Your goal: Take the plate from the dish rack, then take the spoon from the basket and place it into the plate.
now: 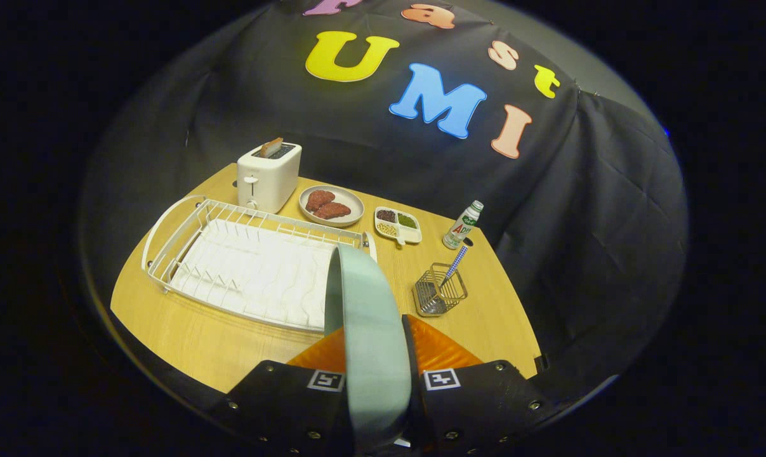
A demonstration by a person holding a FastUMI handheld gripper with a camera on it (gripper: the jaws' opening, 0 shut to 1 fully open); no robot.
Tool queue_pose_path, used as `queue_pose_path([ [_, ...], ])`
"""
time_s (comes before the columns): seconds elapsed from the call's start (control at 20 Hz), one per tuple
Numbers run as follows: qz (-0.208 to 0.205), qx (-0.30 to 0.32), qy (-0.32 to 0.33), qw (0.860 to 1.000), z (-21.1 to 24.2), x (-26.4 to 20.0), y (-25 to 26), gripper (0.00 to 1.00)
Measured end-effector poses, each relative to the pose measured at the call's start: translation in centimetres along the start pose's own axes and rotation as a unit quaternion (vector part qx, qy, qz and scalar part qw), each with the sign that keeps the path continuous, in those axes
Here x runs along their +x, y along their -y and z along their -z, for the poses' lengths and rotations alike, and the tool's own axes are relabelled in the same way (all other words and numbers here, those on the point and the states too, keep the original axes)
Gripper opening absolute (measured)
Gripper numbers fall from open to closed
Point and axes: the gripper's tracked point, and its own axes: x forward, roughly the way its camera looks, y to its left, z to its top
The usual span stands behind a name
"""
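A pale green plate (pixel 370 330) stands on edge between my two fingers, and the gripper (pixel 375 355) is shut on it, holding it in the air above the table. Behind the plate lies the white wire dish rack (pixel 243 266) with its ribbed drip tray, with nothing else standing in it. To the right, ahead of the fingers, a small wire basket (pixel 440 293) holds the spoon (pixel 457 259), whose blue-patterned handle leans up and to the right.
A white toaster (pixel 268 176) with a slice of bread stands behind the rack. Beside it are a plate of meat (pixel 331 205), a divided dish of grains (pixel 398 225) and a small bottle (pixel 462 225). Bare wooden table (pixel 503 317) lies right of the basket.
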Motion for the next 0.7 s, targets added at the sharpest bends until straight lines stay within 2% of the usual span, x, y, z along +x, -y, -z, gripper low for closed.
queue_pose_path([
  [0.15,-0.042,0.024,-0.008,0.999,2.9,0.5,-0.4,0.30],
  [0.25,-0.085,0.059,-0.019,0.994,4.9,1.0,-1.4,0.30],
  [0.45,-0.174,0.137,-0.033,0.975,7.8,2.8,-3.6,0.30],
  [0.7,-0.239,0.182,-0.057,0.952,11.1,5.6,-5.0,0.30],
])
